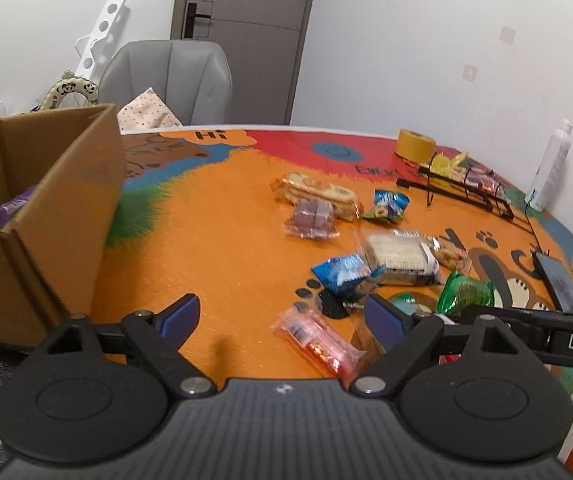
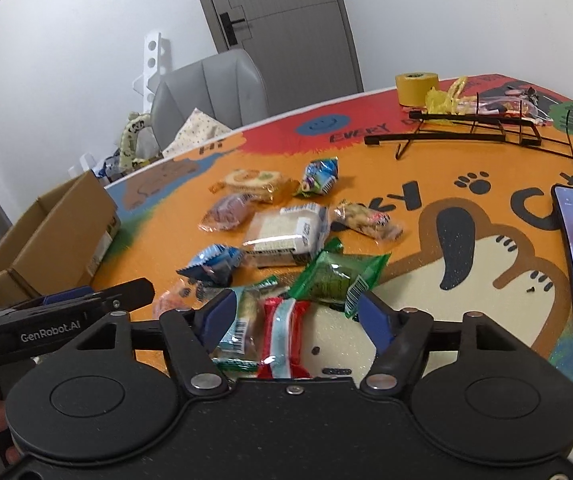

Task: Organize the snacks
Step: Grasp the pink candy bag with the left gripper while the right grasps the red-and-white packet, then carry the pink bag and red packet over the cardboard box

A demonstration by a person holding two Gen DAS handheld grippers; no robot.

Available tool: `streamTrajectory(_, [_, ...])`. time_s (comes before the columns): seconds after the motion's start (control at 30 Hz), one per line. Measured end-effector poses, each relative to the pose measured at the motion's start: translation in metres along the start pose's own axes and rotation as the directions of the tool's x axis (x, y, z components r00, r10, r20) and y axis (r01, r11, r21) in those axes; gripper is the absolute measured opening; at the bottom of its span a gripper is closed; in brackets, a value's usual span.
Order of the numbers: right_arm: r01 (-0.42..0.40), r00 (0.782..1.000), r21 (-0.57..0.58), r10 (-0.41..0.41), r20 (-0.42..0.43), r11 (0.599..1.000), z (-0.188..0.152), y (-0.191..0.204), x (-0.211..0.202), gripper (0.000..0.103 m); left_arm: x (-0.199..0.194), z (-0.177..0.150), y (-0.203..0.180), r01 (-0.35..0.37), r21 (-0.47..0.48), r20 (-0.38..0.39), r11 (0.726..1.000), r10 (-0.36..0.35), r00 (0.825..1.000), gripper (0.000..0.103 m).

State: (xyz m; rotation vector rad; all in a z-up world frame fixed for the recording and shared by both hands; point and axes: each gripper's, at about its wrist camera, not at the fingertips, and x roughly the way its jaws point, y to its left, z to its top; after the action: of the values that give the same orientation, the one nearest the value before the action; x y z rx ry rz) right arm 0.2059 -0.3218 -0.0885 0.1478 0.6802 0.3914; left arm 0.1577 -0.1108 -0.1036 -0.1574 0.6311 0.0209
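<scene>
We are at the pick-up step. The left tool [image 1: 282, 314] hangs wide open over the pink packet [image 1: 318, 344], well right of the cardboard box [image 1: 46, 208]. The right tool [image 2: 296, 316], half open, straddles the red-striped packet [image 2: 284, 332] without gripping. Next: lower, pinch, carry to the box.

Snack packets scattered on the mat [image 1: 222, 248], right of the open box [image 1: 46, 208].

The box holds a purple packet [image 1: 12, 205]. Farthest from the box's near corner lie the biscuit pack [image 1: 318, 195] and blue candy bag [image 1: 388, 205]; a clear purple pouch [image 1: 312, 220] touches the biscuits. Nearer lie the white cracker pack [image 1: 400, 258], a nut bar [image 2: 366, 219], a blue wafer bag [image 1: 342, 274], a green pack [image 2: 336, 276], a pink pouch [image 1: 318, 340], a teal packet [image 2: 238, 326] and a red-striped packet [image 2: 282, 338].
</scene>
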Motion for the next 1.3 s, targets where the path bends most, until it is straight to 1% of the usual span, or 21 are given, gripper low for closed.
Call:
streamTrajectory(0.07, [-0.003, 1.000, 0.002, 0.003, -0.009, 1.000, -0.001, 0.000, 0.003, 0.066, 0.005, -0.002, -0.002, -0.003, 0.012, -0.021, 1.000, 0.003, 1.000, 0.078])
streamTrajectory(0.1, [-0.004, 1.000, 0.000, 0.004, -0.016, 1.000, -0.002, 0.001, 0.005, 0.064, 0.007, -0.004, -0.003, -0.005, 0.019, -0.029, 1.000, 0.006, 1.000, 0.076])
streamTrajectory(0.13, [-0.004, 1.000, -0.002, 0.004, -0.019, 1.000, -0.003, 0.002, 0.007, 0.062, 0.010, -0.005, -0.004, -0.010, 0.021, -0.041, 1.000, 0.011, 0.999, 0.071])
streamTrajectory(0.17, [-0.003, 1.000, -0.002, 0.003, -0.024, 1.000, -0.004, 0.002, 0.009, 0.061, 0.012, -0.006, -0.004, -0.004, 0.018, -0.048, 1.000, 0.005, 0.999, 0.069])
streamTrajectory(0.27, [0.000, 0.999, -0.009, -0.001, -0.049, 1.000, -0.006, 0.004, 0.015, 0.055, 0.016, -0.009, -0.005, -0.006, 0.029, -0.071, 1.000, 0.008, 0.997, 0.065])
streamTrajectory(0.33, [0.009, 0.998, -0.019, -0.011, -0.069, 1.000, -0.009, 0.004, 0.019, 0.053, 0.016, -0.012, -0.007, -0.011, 0.050, -0.070, 0.999, 0.014, 0.997, 0.065])
streamTrajectory(0.4, [0.003, 0.998, -0.026, -0.005, -0.064, 1.000, -0.010, 0.004, 0.019, 0.053, 0.015, -0.014, -0.008, -0.011, 0.067, -0.069, 0.998, 0.016, 0.998, 0.065])
streamTrajectory(0.43, [0.002, 0.998, -0.025, -0.004, -0.066, 1.000, -0.010, 0.004, 0.019, 0.050, 0.015, -0.014, -0.008, -0.011, 0.070, -0.069, 0.997, 0.015, 0.997, 0.064])
streamTrajectory(0.47, [0.006, 0.998, -0.026, -0.007, -0.067, 1.000, -0.010, 0.003, 0.018, 0.047, 0.015, -0.014, -0.007, -0.011, 0.070, -0.068, 0.998, 0.016, 0.998, 0.059])
streamTrajectory(0.5, [0.014, 0.997, -0.030, -0.016, -0.070, 0.999, -0.010, 0.003, 0.018, 0.040, 0.014, -0.014, -0.006, -0.015, 0.067, -0.065, 0.998, 0.020, 0.998, 0.057])
streamTrajectory(0.53, [0.022, 0.997, -0.038, -0.024, -0.070, 0.999, -0.009, 0.003, 0.019, 0.033, 0.014, -0.013, -0.004, -0.018, 0.063, -0.064, 0.998, 0.022, 0.998, 0.050])
streamTrajectory(0.57, [0.032, 0.997, -0.049, -0.035, -0.069, 0.998, -0.010, 0.004, 0.019, 0.030, 0.013, -0.013, -0.002, -0.022, 0.059, -0.060, 0.998, 0.025, 0.998, 0.044])
streamTrajectory(0.63, [0.029, 0.997, -0.054, -0.033, -0.070, 0.998, -0.011, 0.003, 0.018, 0.020, 0.013, -0.013, 0.000, -0.022, 0.057, -0.058, 0.998, 0.025, 0.998, 0.039])
streamTrajectory(0.7, [0.024, 0.997, -0.051, -0.027, -0.072, 0.998, -0.012, 0.002, 0.018, 0.019, 0.012, -0.013, 0.002, -0.014, 0.055, -0.058, 0.998, 0.018, 0.998, 0.032])
streamTrajectory(0.73, [0.023, 0.997, -0.050, -0.026, -0.072, 0.998, -0.012, 0.002, 0.017, 0.019, 0.012, -0.013, 0.002, -0.009, 0.056, -0.059, 0.998, 0.012, 0.998, 0.025])
streamTrajectory(0.77, [0.020, 0.997, -0.050, -0.024, -0.073, 0.999, -0.012, 0.003, 0.017, 0.018, 0.011, -0.013, 0.002, -0.001, 0.055, -0.060, 0.998, 0.004, 0.998, 0.023])
streamTrajectory(0.93, [-0.002, 0.998, -0.058, -0.002, -0.064, 0.998, -0.011, 0.012, 0.013, 0.018, 0.005, -0.012, 0.007, 0.016, 0.030, -0.047, 0.999, -0.015, 0.999, 0.019])
streamTrajectory(1.0, [-0.007, 0.999, -0.062, 0.003, -0.054, 0.998, -0.008, 0.017, 0.011, 0.018, 0.000, -0.007, 0.012, 0.042, -0.003, -0.039, 0.999, -0.042, 0.998, 0.019])
streamTrajectory(1.1, [-0.017, 0.999, -0.066, 0.015, -0.035, 0.998, -0.002, 0.023, 0.009, 0.018, -0.010, 0.001, 0.014, 0.037, 0.002, 0.002, 0.999, -0.037, 0.999, 0.019])
streamTrajectory(1.17, [-0.020, 1.000, -0.073, 0.019, -0.022, 0.997, 0.002, 0.028, 0.007, 0.018, -0.016, 0.008, 0.019, 0.045, -0.016, 0.018, 0.999, -0.044, 0.999, 0.019])
streamTrajectory(1.3, [-0.044, 0.999, -0.077, 0.044, -0.001, 0.996, 0.011, 0.038, 0.004, 0.018, -0.027, 0.021, 0.027, 0.033, -0.021, 0.061, 0.999, -0.031, 0.998, 0.019])
